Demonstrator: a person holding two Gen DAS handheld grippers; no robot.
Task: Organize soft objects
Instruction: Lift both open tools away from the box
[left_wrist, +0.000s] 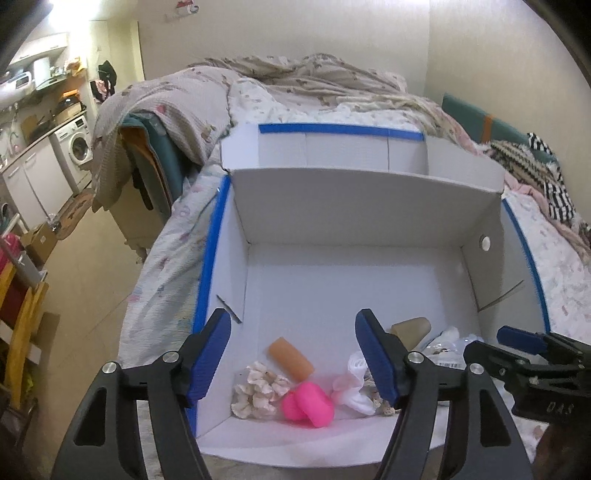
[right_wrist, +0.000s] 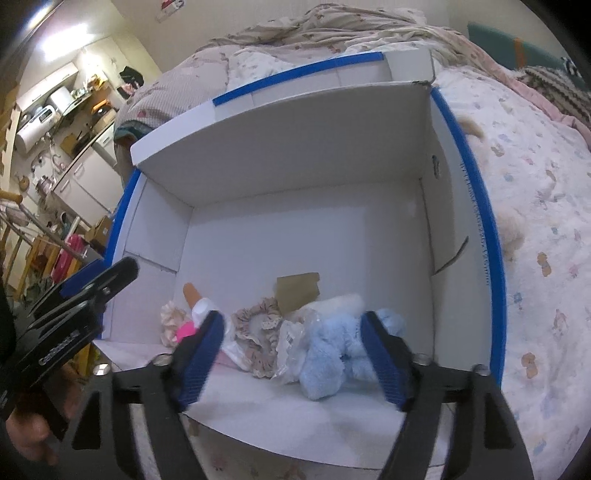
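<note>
A white cardboard box (left_wrist: 354, 206) with blue-taped edges lies on a bed; it also shows in the right wrist view (right_wrist: 295, 177). Soft things lie near its front wall: a pink object (left_wrist: 308, 404), a cream scrunchie (left_wrist: 258, 391), an orange roll (left_wrist: 291, 358), a white cloth (left_wrist: 352, 384) and a tan piece (left_wrist: 412, 328). The right wrist view adds a light blue plush toy (right_wrist: 332, 354) and a floral scrunchie (right_wrist: 255, 332). My left gripper (left_wrist: 293, 362) is open and empty above the pink object. My right gripper (right_wrist: 291, 354) is open and empty above the plush.
The bed has a floral quilt (right_wrist: 535, 221) and rumpled blankets (left_wrist: 295, 77) behind the box. A beige fluffy thing (right_wrist: 511, 236) lies on the quilt right of the box. A kitchen with a washing machine (left_wrist: 79, 147) is far left. A yellow rack (left_wrist: 22, 332) stands at left.
</note>
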